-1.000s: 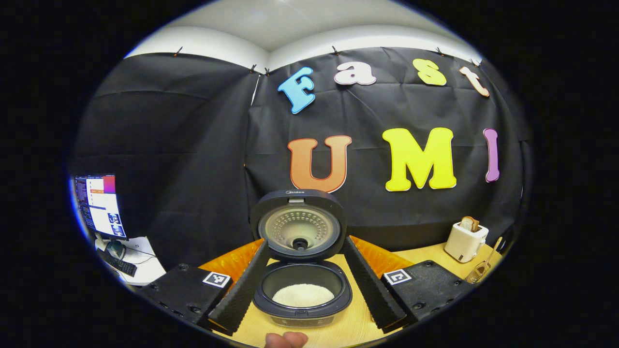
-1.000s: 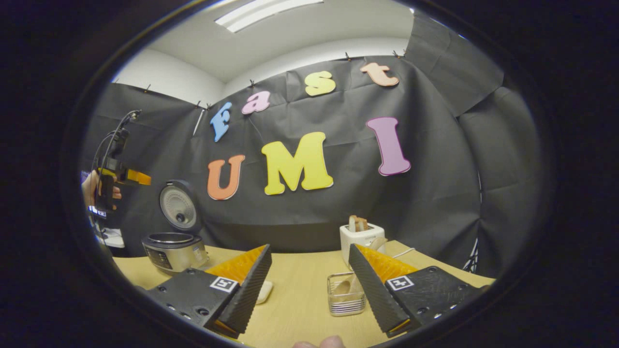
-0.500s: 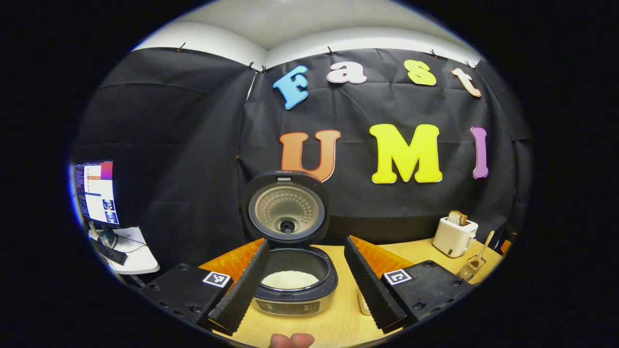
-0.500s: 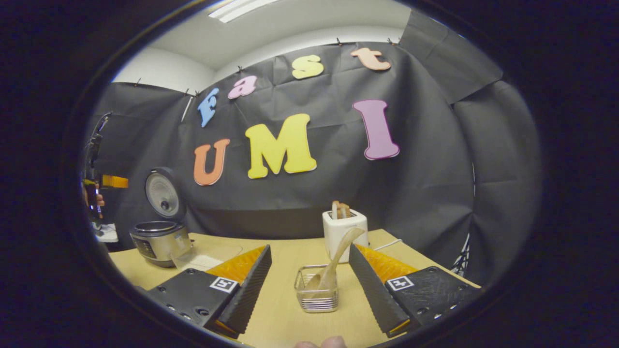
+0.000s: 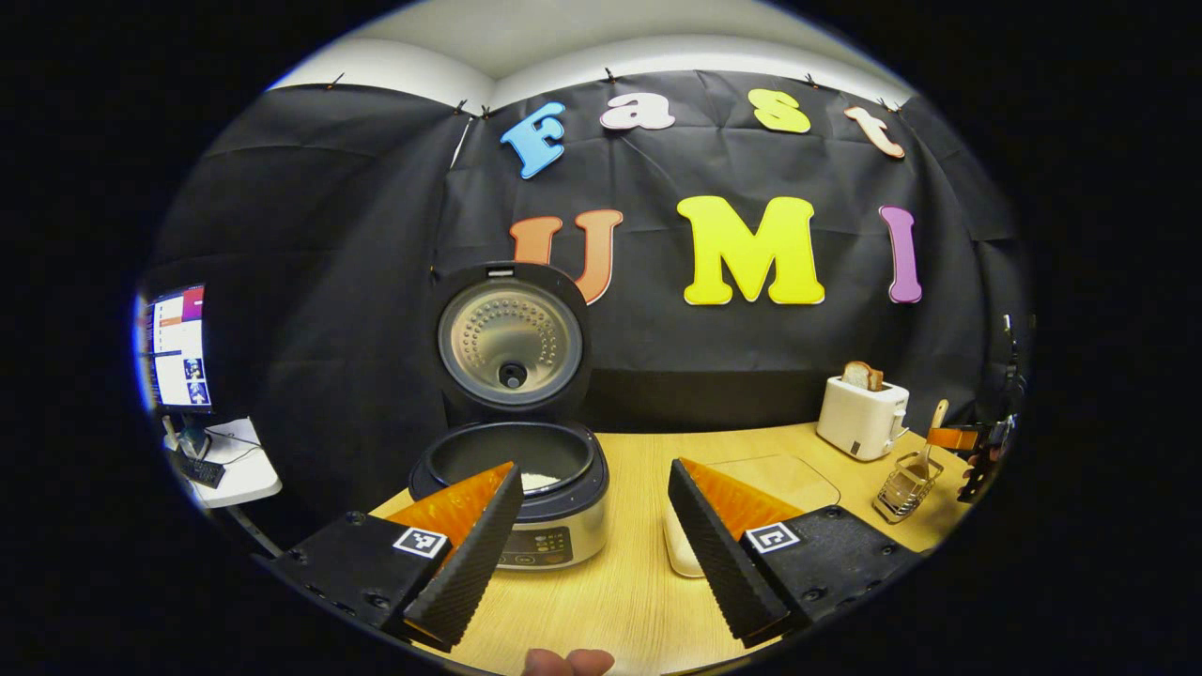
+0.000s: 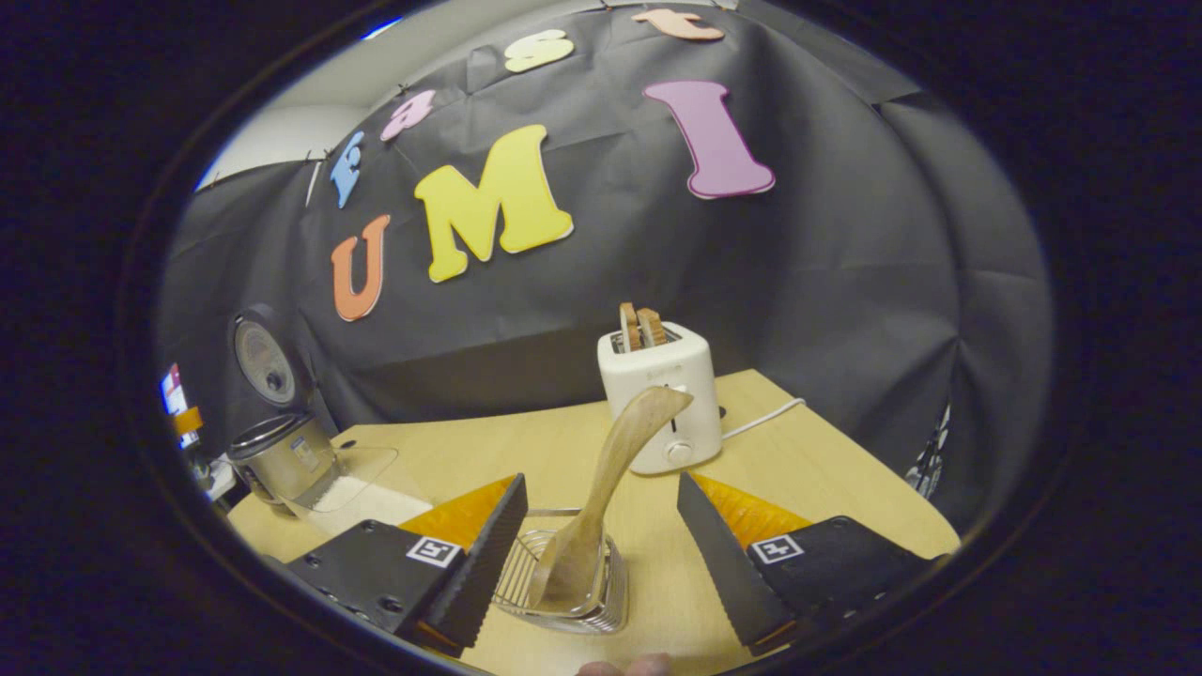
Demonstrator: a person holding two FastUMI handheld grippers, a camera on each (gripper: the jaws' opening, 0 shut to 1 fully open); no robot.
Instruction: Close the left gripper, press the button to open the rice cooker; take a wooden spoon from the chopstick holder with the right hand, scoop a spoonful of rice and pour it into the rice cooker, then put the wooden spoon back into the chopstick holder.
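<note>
Now nearer: wooden spoon (image 6: 610, 469) between the wide-apart right hand-held gripper (image 6: 601, 554), seemingly untouched.

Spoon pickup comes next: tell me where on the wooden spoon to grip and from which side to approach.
Grip the wooden spoon on its bare handle, above the chopstick holder rim. Its bowl sits down in the holder and the handle leans up toward the toaster, so bring the open right tongs in from the near side, a finger on each side of the handle.

my left gripper (image 5: 590, 554) hangs over the surface (image 5: 620, 591), jaws apart, holding nothing. the rice cooker (image 5: 515, 479) stands ahead, lid up. right of the cooker: toaster (image 5: 861, 420), chopstick holder (image 5: 905, 486).
</note>
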